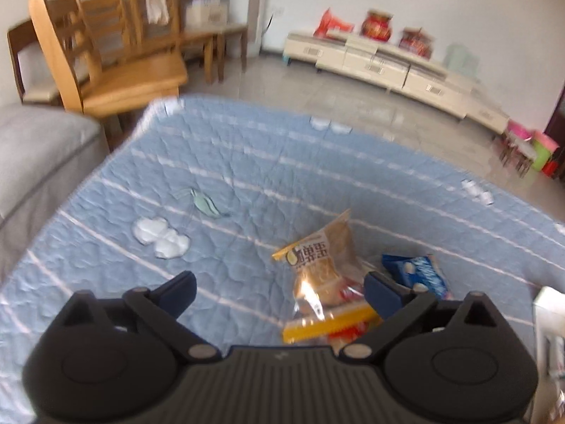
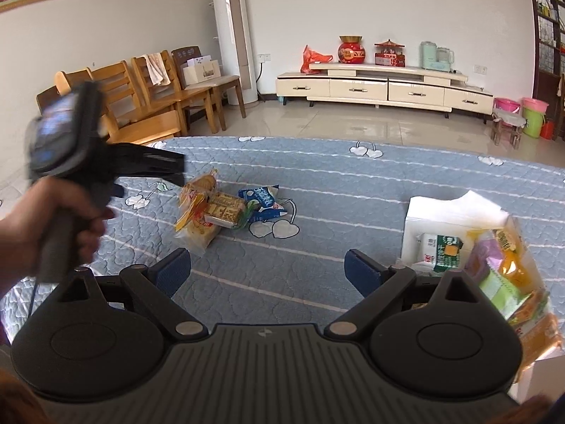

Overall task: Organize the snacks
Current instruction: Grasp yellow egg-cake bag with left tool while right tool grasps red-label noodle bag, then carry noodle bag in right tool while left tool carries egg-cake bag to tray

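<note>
A small pile of snack packets lies on the blue quilted cover [image 2: 317, 183]. In the left wrist view a tan cake packet with a yellow edge [image 1: 323, 265] lies between the fingers, with a blue cookie packet [image 1: 416, 272] to its right. My left gripper [image 1: 279, 288] is open just above the tan packet, holding nothing. It also shows in the right wrist view [image 2: 169, 169], held by a hand over the pile [image 2: 219, 208]. My right gripper [image 2: 268, 272] is open and empty, low over the cover. A white box [image 2: 441, 219] at the right holds several sorted snacks [image 2: 501, 275].
Wooden chairs [image 2: 155, 99] stand beyond the far left edge of the cover. A cream TV cabinet [image 2: 385, 88] runs along the back wall. A grey sofa [image 1: 39, 162] sits at the left. Pink and green buckets [image 2: 529, 113] stand at the far right.
</note>
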